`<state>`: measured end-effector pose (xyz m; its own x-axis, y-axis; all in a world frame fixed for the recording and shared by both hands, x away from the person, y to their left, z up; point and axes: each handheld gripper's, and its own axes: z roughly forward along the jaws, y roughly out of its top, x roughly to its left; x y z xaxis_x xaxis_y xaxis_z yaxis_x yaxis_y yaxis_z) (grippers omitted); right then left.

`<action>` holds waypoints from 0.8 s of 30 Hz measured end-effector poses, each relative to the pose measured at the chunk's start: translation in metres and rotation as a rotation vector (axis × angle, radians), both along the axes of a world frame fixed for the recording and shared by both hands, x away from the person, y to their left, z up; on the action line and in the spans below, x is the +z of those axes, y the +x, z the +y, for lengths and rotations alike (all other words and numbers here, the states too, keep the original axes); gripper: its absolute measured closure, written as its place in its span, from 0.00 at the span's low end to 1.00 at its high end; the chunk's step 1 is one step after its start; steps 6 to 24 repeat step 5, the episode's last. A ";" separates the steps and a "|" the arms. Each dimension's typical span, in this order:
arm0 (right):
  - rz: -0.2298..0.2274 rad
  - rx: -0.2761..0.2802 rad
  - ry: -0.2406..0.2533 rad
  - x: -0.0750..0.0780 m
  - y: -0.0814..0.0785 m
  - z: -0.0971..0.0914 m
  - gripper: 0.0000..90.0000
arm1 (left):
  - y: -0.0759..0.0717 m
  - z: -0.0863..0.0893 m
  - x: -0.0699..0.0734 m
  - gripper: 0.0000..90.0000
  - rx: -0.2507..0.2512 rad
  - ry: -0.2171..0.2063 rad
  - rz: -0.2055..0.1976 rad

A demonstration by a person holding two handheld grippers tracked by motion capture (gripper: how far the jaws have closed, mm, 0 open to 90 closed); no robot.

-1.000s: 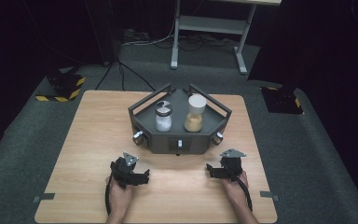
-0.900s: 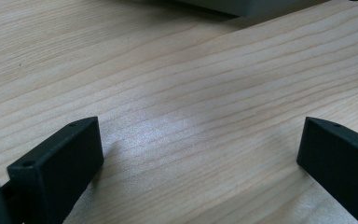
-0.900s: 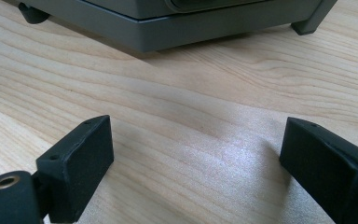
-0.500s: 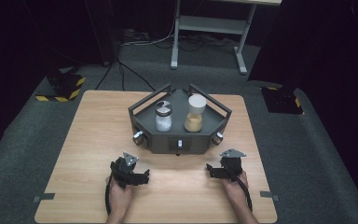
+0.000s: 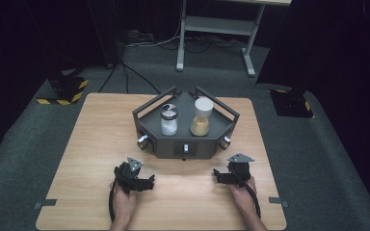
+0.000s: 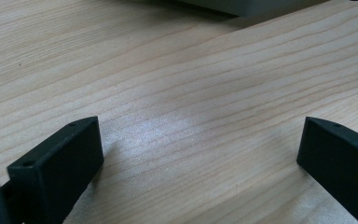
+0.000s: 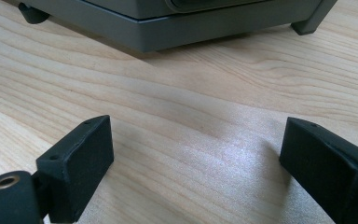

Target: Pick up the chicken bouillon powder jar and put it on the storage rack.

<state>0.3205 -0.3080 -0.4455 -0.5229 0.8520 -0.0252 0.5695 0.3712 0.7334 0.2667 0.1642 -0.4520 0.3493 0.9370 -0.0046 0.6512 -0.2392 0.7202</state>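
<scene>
A dark grey angular stand [image 5: 185, 144] sits mid-table with knobs on its front faces. On its top stand a clear jar of white powder [image 5: 168, 121] with a grey lid and a taller jar of tan powder [image 5: 202, 117] with a white lid. My left gripper [image 5: 147, 181] rests on the wood near the front edge, left of centre, held by a hand, jaws wide apart and empty. My right gripper [image 5: 218, 174] rests to the right, also open and empty. In the right gripper view the stand's base [image 7: 177, 28] lies just ahead of the open gripper [image 7: 196, 154]. Bare wood lies between the left gripper [image 6: 200, 154] jaws.
The wooden table [image 5: 101, 134] has open surface left and right of the stand. Beyond it on the dark floor are cables, a metal desk frame [image 5: 217, 29] and black-and-yellow striped blocks [image 5: 65, 89] at left and right.
</scene>
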 end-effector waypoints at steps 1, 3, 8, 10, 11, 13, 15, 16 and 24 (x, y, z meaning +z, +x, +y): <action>0.000 0.000 0.000 0.000 0.000 0.000 0.10 | 0.000 0.000 0.000 0.00 0.000 0.000 0.000; 0.001 -0.002 0.001 0.000 0.000 0.000 0.11 | 0.000 0.000 0.000 0.00 0.002 0.001 -0.001; 0.001 -0.003 0.001 0.000 0.000 0.000 0.11 | 0.000 0.000 0.000 0.00 0.001 0.001 -0.001; 0.001 -0.003 0.001 0.000 0.000 0.000 0.11 | 0.000 0.000 0.000 0.00 0.001 0.001 -0.001; 0.001 -0.003 0.001 0.000 0.000 0.000 0.11 | 0.000 0.000 0.000 0.00 0.001 0.001 -0.001; 0.001 -0.003 0.001 0.000 0.000 0.000 0.11 | 0.000 0.000 0.000 0.00 0.001 0.001 -0.001; 0.001 -0.003 0.001 0.000 0.000 0.000 0.11 | 0.000 0.000 0.000 0.00 0.001 0.001 -0.001; 0.001 -0.003 0.001 0.000 0.000 0.000 0.11 | 0.000 0.000 0.000 0.00 0.001 0.001 -0.001; 0.001 -0.003 0.001 0.000 0.000 0.000 0.11 | 0.000 0.000 0.000 0.00 0.001 0.001 -0.001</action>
